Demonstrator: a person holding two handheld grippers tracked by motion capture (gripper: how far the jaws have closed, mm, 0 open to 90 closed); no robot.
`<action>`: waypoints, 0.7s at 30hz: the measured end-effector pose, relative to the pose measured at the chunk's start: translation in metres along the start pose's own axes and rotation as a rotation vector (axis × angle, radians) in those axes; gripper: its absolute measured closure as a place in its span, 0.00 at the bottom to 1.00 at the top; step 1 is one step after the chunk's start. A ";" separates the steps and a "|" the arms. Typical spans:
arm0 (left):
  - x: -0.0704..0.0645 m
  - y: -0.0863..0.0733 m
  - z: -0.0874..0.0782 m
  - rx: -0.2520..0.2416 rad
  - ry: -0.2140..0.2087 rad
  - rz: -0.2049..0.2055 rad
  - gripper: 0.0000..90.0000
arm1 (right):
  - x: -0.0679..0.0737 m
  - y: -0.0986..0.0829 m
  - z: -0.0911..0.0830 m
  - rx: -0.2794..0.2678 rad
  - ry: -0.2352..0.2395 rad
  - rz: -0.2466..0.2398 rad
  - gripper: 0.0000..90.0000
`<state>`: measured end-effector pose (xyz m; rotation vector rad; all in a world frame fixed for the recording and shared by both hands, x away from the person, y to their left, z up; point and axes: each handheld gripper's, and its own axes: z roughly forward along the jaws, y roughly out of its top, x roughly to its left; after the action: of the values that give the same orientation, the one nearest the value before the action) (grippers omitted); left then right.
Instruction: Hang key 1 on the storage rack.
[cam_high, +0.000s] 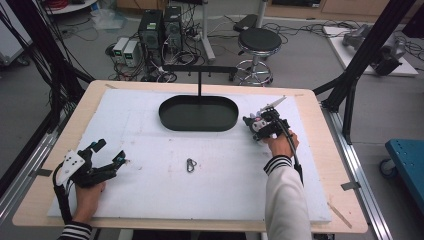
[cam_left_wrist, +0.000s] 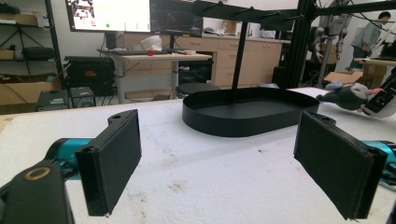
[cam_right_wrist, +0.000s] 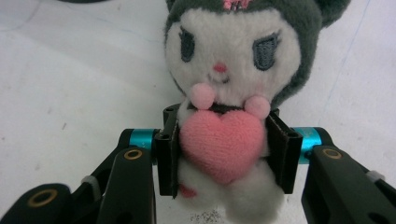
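Observation:
A small plush toy (cam_right_wrist: 233, 79) with a white face, dark grey hood and pink heart sits between the jaws of my right gripper (cam_right_wrist: 223, 156), which is shut on its body. In the high view the right gripper (cam_high: 261, 126) holds the plush toy (cam_high: 254, 123) just right of the black oval tray (cam_high: 198, 113). My left gripper (cam_high: 111, 155) rests open near the front left of the white board, nothing between its pads (cam_left_wrist: 112, 158). The tray (cam_left_wrist: 247, 112) and the plush toy (cam_left_wrist: 348, 96) lie farther off in the left gripper view.
A small metal carabiner (cam_high: 190, 165) lies on the white foam board (cam_high: 150, 190) between the two hands. A black post (cam_high: 199, 80) rises behind the tray. Beyond the table stand a stool (cam_high: 258, 42), computer boxes and cables on the floor.

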<state>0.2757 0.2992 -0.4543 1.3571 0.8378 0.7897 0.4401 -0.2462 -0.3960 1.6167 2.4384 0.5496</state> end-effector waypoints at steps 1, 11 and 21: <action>0.000 0.000 0.000 0.001 0.000 0.001 0.17 | 0.001 0.000 -0.002 -0.010 -0.002 0.000 0.61; 0.000 0.000 0.000 0.001 0.001 -0.001 0.17 | 0.003 0.001 -0.019 -0.144 0.056 -0.052 0.61; 0.000 0.000 0.000 0.002 0.002 0.002 0.17 | 0.006 0.001 -0.036 -0.298 0.105 -0.074 0.61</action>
<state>0.2758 0.2991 -0.4543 1.3593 0.8390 0.7916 0.4267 -0.2474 -0.3617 1.4052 2.3376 0.9547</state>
